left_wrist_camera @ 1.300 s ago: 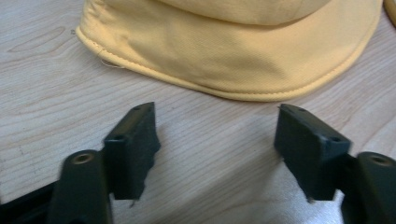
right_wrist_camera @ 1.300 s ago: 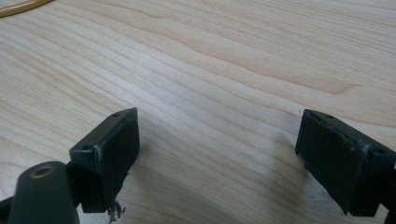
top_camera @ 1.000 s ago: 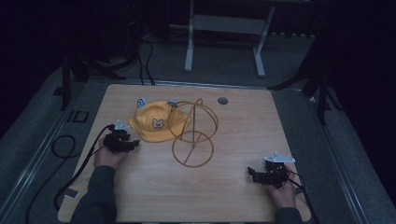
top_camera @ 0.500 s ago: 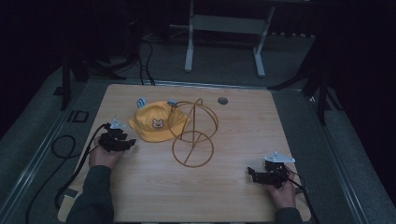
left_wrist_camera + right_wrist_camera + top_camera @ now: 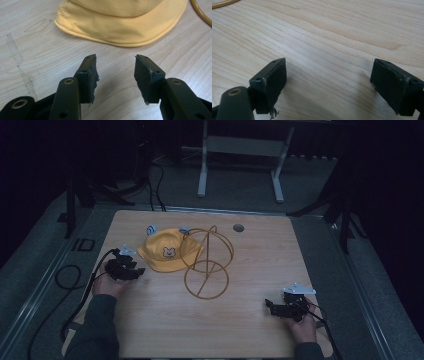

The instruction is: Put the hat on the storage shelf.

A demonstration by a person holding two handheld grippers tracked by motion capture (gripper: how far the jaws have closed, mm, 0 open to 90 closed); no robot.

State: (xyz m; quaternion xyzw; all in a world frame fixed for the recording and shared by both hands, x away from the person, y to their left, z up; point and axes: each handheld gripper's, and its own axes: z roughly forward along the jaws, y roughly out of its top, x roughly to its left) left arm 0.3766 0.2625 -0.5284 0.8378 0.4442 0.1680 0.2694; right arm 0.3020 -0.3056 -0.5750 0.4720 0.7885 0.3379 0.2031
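Near the far left of the table [image 5: 150,330] lies a yellow hat [image 5: 167,251] with a small bear face on its front and no readable writing, its right edge touching a wire stand [image 5: 207,265]. The left gripper [image 5: 131,270] sits just beside the hat's brim, jaws parted and empty. The right gripper [image 5: 272,306] rests on open wood near the right front corner, jaws spread wide, holding nothing.

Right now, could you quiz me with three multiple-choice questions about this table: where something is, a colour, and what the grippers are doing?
1. Where is the hat?
A. left of the wire stand, touching it
B. by the person's right hand
C. on the floor

2. What colour is the hat?
A. red
B. yellow
C. green

3. How is the left gripper?
A. shut on the hat
B. shut, empty
C. open, empty

Answers:
1 A: the high view shows it against the stand.
2 B: yellow fabric in both views.
3 C: its jaws stand apart short of the brim.
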